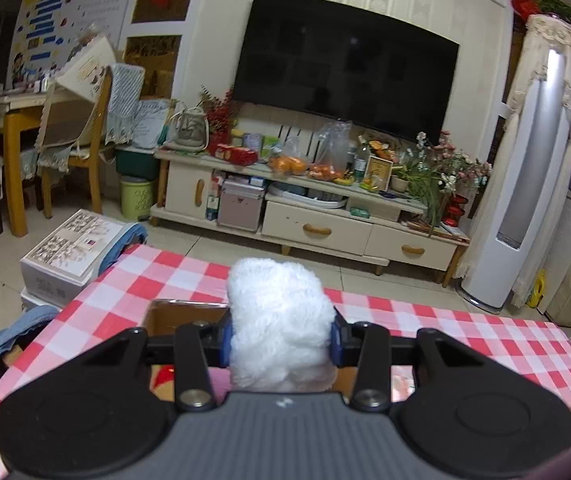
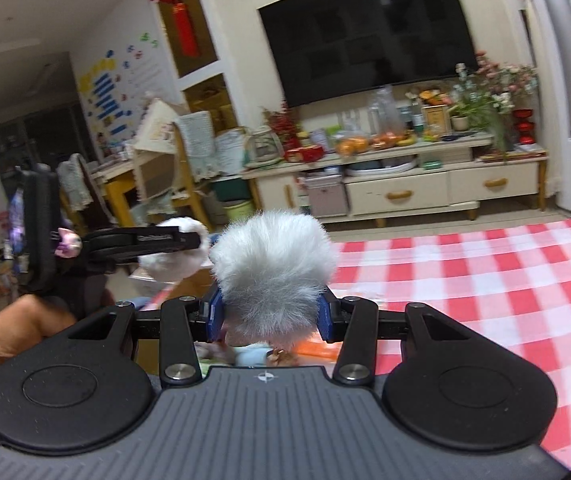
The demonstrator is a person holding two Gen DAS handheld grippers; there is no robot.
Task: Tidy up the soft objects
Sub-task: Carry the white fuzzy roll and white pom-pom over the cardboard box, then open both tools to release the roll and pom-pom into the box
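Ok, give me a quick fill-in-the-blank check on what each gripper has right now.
1. The left gripper is shut on a fluffy ____ plush.
2. The right gripper is shut on a long-haired ____ pompom.
3. The tablecloth is checked red and ____.

Missing: white; grey; white

We list: white fluffy toy (image 1: 279, 320); grey-white furry toy (image 2: 273, 272); tabletop (image 1: 465, 340) in red-and-white check; black gripper (image 1: 281, 340) bodies with blue pads (image 1: 225, 340); brown cardboard box (image 1: 181, 314).
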